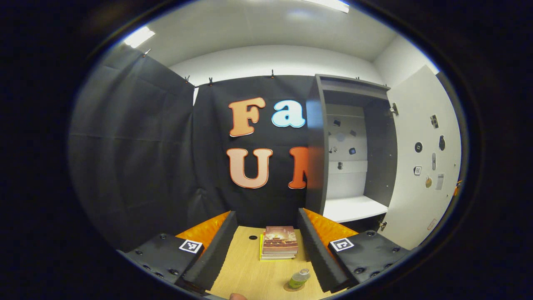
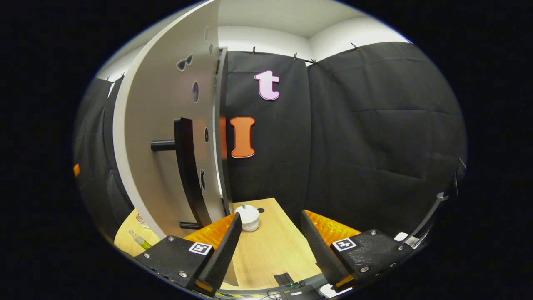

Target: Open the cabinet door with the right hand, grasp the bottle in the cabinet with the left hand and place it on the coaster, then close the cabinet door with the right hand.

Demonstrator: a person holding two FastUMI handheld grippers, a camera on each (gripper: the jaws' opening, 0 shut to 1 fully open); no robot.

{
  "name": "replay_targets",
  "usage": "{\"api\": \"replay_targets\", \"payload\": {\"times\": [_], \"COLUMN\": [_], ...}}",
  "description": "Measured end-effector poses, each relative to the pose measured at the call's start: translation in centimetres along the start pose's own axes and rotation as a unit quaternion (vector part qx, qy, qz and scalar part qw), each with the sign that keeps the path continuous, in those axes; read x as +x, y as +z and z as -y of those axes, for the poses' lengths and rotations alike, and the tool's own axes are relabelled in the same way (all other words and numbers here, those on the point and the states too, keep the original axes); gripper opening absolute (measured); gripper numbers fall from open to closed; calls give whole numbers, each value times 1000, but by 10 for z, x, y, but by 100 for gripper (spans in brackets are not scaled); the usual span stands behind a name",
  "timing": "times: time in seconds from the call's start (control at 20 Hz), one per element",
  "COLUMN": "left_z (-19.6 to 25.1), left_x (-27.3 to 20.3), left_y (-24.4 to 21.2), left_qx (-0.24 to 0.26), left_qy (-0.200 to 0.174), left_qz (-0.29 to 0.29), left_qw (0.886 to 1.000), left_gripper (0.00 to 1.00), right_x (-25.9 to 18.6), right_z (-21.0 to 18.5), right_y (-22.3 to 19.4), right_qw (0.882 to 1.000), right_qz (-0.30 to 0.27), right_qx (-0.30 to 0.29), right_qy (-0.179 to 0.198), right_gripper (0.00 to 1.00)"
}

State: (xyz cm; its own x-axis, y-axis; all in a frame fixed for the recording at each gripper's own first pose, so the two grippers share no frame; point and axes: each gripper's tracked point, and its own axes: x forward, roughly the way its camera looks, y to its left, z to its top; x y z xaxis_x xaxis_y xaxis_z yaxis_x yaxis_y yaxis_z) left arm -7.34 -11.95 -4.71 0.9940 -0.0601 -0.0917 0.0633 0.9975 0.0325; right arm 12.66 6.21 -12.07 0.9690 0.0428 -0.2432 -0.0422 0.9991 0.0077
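Note:
A small bottle [image 1: 299, 278] with green liquid and a pale cap stands upright on a round brown coaster [image 1: 290, 288] on the wooden table. My left gripper [image 1: 266, 213] is open above the table, and the bottle shows low between its fingers, close to the right one and apart from both. The grey cabinet [image 1: 317, 158] stands open at the right, its white door [image 1: 420, 166] swung wide. In the right gripper view, the door [image 2: 162, 137] with its black bar handle [image 2: 187, 171] stands just left of my open right gripper [image 2: 271, 215]. The bottle [image 2: 140, 240] lies far lower left there.
A stack of books [image 1: 279, 243] lies on the table [image 1: 250, 275] beyond the bottle. A white round object [image 2: 249, 217] sits on the table near the door's edge. Black cloth walls close in the booth. Cables and a small device [image 2: 297, 291] lie at the table's near edge.

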Motion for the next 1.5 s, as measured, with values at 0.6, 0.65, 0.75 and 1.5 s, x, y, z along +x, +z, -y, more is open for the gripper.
{"api": "replay_targets", "payload": {"times": [0.6,0.65,0.75,1.5], "left_z": [-73,-78,-89,-150], "left_x": [7,9,12,55], "left_y": [35,35,36,19], "left_qx": [11,9,10,14], "left_qy": [42,41,43,41], "left_qz": [23,24,26,19], "left_qw": [999,999,999,999], "left_gripper": [96,96,95,95], "right_x": [-8,-8,-8,7], "right_z": [-50,-53,-60,-136], "right_y": [-4,-4,-4,4], "right_qw": [997,997,997,987], "right_qz": [-6,-6,-5,-13], "right_qx": [13,13,14,58], "right_qy": [71,74,81,150], "right_gripper": [86,86,86,97]}}
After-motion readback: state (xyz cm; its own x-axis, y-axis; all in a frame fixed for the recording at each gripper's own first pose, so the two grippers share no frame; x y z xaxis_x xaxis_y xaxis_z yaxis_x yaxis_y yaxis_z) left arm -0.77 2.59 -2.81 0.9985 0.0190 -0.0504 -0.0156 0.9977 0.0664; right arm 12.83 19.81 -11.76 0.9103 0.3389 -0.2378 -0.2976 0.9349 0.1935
